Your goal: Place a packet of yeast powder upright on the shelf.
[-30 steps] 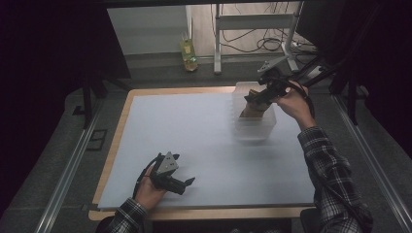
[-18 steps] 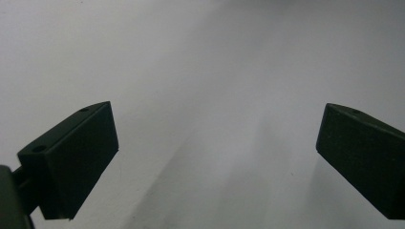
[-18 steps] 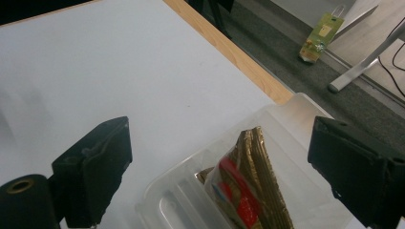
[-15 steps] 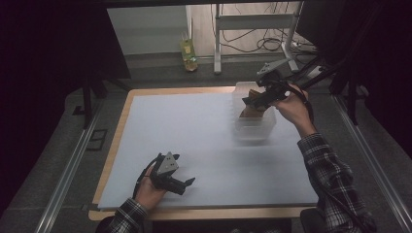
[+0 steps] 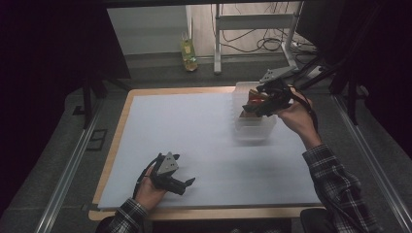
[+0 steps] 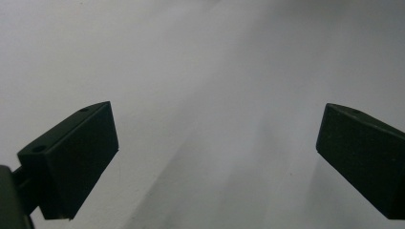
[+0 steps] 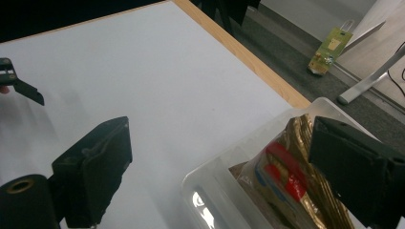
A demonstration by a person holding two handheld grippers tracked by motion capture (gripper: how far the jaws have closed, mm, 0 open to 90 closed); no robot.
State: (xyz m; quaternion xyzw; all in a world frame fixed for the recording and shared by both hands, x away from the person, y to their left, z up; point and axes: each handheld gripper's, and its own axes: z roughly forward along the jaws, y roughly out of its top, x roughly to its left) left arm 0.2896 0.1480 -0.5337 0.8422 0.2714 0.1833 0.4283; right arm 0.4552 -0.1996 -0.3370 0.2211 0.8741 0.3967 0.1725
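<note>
You hold two grippers. Your left gripper (image 5: 187, 182) rests low on the white mat (image 5: 194, 136) near its front edge, jaws spread wide, empty. Your right gripper (image 5: 250, 108), jaws wide, hovers over one clear bin (image 5: 252, 130) near the mat's far right edge, with one gold-and-red packet (image 7: 286, 167) inside. Open mat lies between them.

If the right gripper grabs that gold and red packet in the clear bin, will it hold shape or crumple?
The gold packet looks like creased foil, so probably floppy, light and crinkly. Its glossy surface may slip between the jaws. The clear bin might slide on the smooth table.
</note>
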